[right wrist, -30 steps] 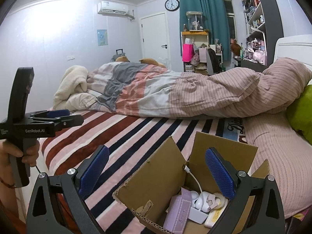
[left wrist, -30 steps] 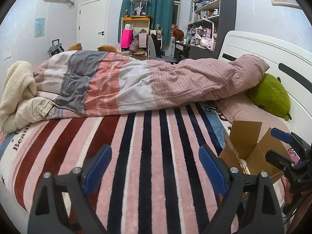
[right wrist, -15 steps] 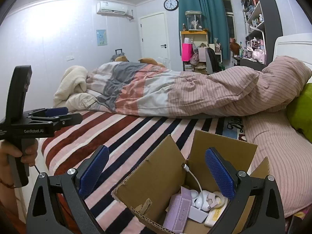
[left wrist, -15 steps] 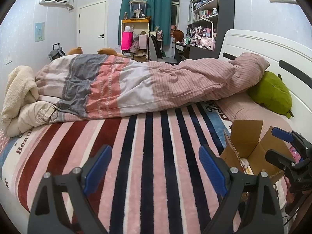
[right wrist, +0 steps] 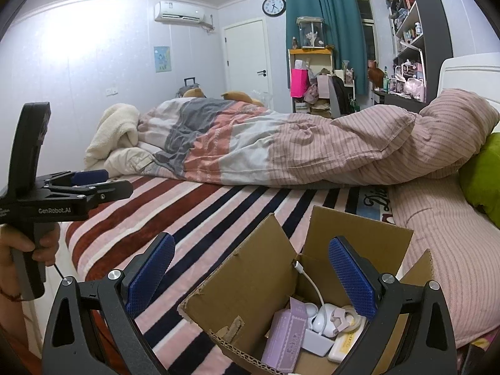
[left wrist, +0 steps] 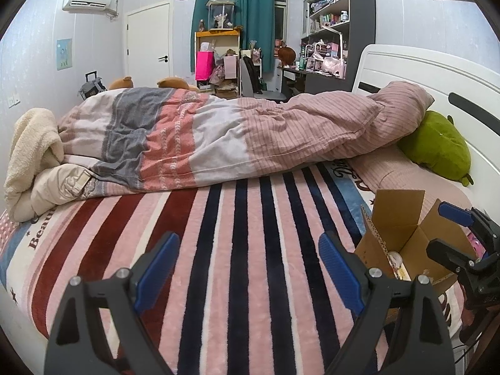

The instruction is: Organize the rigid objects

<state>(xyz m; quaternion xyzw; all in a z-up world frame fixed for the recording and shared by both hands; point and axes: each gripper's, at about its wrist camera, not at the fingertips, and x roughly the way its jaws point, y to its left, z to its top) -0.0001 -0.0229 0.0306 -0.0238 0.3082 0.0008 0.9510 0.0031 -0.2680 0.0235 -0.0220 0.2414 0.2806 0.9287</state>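
Nearest to the right wrist camera, the right gripper [right wrist: 250, 268] is held with its jaws wide apart and empty, poised just above the open cardboard box [right wrist: 250, 284], which is taken here as the landmark. Inside the box, several small rigid items are packed close together: a lilac carton [right wrist: 286, 340] leaning at the near side, a white rounded gadget [right wrist: 320, 320] with a white cable [right wrist: 307, 276] rising from it to the box's back wall, a pale pink clip-like piece [right wrist: 342, 318] beside the gadget, and a cream flat packet [right wrist: 343, 345] at the right side. These are judged to be light, stiff and fairly smooth. The carton is best taken across its flat faces near the upper end, where it stands proud of the others; the gadget looks rounded and may slip, and its cable could drag neighbours along. The box flaps are thin card and are expected to bend if knocked.

Well to the left of the box, the left gripper [left wrist: 247, 265] is held over the striped blanket [left wrist: 218, 250], jaws apart and gripping nothing. Beyond the box, a rolled duvet [right wrist: 281, 143] lies across the bed, with a green plush cushion [left wrist: 436, 147] to the right, against the white headboard [left wrist: 437, 78].
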